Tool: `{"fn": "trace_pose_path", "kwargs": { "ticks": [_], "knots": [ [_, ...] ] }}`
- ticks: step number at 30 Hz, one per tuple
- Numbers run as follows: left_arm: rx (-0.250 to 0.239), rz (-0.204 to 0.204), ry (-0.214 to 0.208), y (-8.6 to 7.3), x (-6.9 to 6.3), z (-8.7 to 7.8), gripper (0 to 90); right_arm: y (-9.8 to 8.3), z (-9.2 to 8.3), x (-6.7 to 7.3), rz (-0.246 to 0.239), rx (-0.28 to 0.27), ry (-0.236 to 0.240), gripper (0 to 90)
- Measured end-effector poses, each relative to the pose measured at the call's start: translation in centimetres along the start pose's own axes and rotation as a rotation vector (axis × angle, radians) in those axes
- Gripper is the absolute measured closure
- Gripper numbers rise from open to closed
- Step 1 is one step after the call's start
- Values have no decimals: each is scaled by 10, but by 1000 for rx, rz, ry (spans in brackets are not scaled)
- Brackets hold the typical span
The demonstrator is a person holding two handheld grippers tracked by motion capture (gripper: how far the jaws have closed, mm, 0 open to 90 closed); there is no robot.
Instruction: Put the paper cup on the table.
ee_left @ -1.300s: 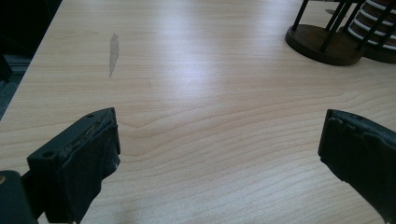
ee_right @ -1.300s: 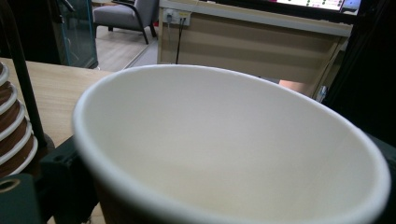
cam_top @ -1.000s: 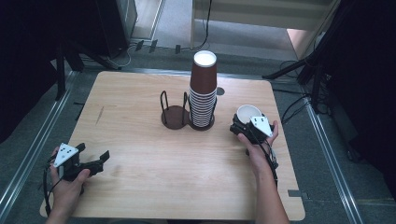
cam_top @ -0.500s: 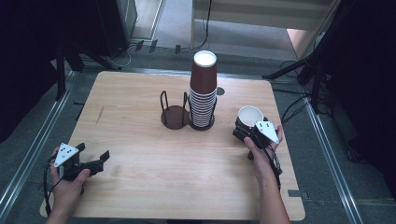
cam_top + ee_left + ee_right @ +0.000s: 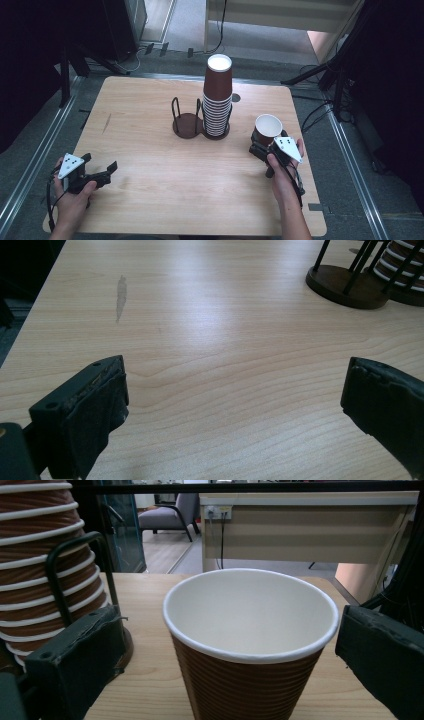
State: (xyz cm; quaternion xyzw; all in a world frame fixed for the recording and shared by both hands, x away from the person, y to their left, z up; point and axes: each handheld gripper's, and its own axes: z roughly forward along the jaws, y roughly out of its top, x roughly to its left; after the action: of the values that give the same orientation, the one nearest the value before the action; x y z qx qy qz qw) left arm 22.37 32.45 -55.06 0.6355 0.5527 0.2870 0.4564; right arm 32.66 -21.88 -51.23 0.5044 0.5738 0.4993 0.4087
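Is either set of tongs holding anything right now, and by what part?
Nothing is held. The right tongs stand open around the cup, with gaps on both sides. The left tongs are open over bare table.

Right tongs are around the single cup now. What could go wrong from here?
1. The right tongs stand open on either side of the paper cup, apart from its wall; closing hard may crush the thin cup or tip it.
2. The tall cup stack in its wire holder stands close on the left; swinging that way could topple it.
3. The cup sits near the table edge; a nudge might push it off.
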Motion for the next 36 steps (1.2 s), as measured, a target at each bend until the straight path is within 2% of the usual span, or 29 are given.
{"fn": "trace_pose_path", "kwargs": {
  "ticks": [6, 8, 13, 19, 24, 36],
  "knots": [
    [-1, -2, -1, 0, 0, 0, 0, 1, -6, 4, -9, -4, 7, 0],
    [-1, -2, -2, 0, 0, -1, 0, 1, -9, 5, -28, -7, 6, 0],
    [-1, -4, -5, 0, 0, -1, 0, 2, -18, 4, -20, -7, 13, 0],
    [-3, -3, -3, 0, 0, 0, 0, 4, -31, -1, -21, -10, 10, 0],
    [2, 3, -2, 0, -1, -1, 0, 0, -45, -8, -14, -17, 5, 0],
    [0, 4, -3, 0, -1, -1, 0, -10, -66, -21, -13, -7, -14, 0]
  ]
}}
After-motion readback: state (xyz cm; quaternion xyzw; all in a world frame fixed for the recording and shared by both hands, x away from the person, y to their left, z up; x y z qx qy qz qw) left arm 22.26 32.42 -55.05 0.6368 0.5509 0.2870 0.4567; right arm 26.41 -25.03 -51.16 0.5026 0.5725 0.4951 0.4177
